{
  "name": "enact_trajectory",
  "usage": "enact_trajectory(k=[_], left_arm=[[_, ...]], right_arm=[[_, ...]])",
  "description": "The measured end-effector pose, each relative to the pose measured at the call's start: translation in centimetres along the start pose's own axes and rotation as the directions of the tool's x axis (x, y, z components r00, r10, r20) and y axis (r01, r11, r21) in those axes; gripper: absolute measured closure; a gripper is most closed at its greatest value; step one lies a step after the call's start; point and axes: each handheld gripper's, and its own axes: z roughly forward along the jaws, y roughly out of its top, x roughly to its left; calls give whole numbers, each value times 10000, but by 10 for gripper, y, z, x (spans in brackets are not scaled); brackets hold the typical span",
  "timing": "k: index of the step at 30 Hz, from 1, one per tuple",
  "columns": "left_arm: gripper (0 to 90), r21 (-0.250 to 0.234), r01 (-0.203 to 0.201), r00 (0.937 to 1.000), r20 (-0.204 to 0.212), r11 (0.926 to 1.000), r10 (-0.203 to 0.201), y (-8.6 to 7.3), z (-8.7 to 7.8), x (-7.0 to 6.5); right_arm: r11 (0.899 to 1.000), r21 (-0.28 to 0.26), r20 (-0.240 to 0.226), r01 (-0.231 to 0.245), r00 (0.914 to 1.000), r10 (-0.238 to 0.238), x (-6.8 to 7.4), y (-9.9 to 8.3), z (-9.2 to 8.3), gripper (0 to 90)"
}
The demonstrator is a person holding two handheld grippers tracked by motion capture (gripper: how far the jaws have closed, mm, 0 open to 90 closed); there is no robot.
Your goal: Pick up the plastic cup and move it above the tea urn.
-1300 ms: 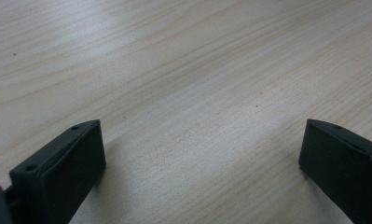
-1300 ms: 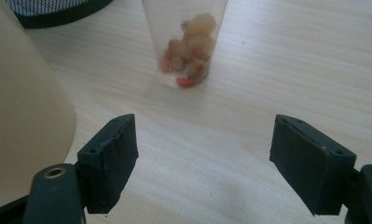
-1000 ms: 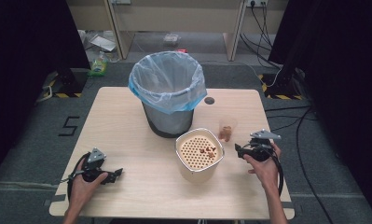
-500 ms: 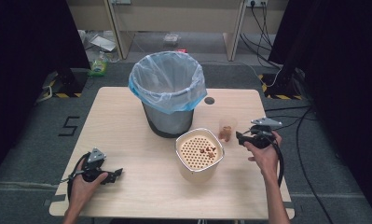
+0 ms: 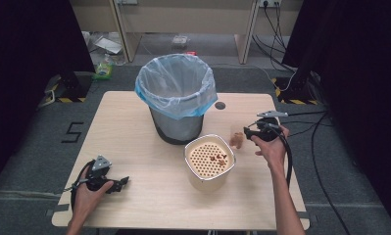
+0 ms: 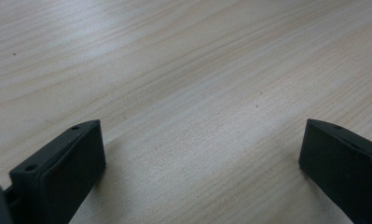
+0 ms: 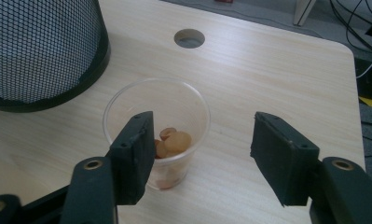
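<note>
I take the white container (image 5: 209, 164) with the perforated top, sitting on the wooden table (image 5: 149, 196) toward its near side, as my reference. Nearest me, well to the near-left of that container, my left gripper (image 5: 115, 184) rests low over the bare wood in my left hand (image 5: 87, 188); in the left gripper view its jaws stand wide apart with nothing but wood grain between them. The container itself carries a few small brown bits (image 5: 218, 158) on the far-right part of its holed top. Just beyond its right side stands a small clear plastic cup (image 7: 158, 131), upright, with several rounded orange-brown pieces (image 7: 170, 140) in the bottom. My right gripper (image 5: 248, 133) is held in my right hand (image 5: 271, 147) to the right of the container and points left at the cup. In the right gripper view its jaws are spread wide; one jaw overlaps the near wall of the cup and the other stands off to the side of it over bare table, so the cup is not squeezed. Behind the container, close to its far-left edge, stands the black mesh bin (image 5: 176, 105) lined with a pale blue bag (image 5: 154, 93), and right of the bin is a round hole (image 5: 220, 105) in the tabletop.
</note>
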Motion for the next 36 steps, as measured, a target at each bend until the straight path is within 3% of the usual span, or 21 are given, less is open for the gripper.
enact_trajectory(k=[4,6,9,19,27,33,36], left_arm=[[0,2,0,10000,1,10000,0,0,0,0],[0,-2,3,10000,2,10000,-3,0,0,0],[0,2,-3,10000,-1,10000,3,0,0,0],[0,-2,1,10000,1,10000,-1,0,0,0],[0,-4,4,10000,-1,10000,-4,0,0,0],[0,-1,-1,10000,-2,10000,1,0,0,0],[0,-4,4,10000,-1,10000,-4,0,0,0]], right_arm=[[10000,63,49,1,10000,-2,-1,4,8,446],[9996,183,-188,-228,9996,232,-5,6,17,492],[9990,306,-140,-317,9994,322,-7,7,23,519],[9934,1144,-182,45,9998,-24,-5,5,48,655],[9882,1508,-301,270,9993,-227,-3,0,50,778],[9905,1353,-630,259,9979,-175,-8,-8,44,807],[9946,989,-697,321,9973,-253,-10,-11,38,837]])
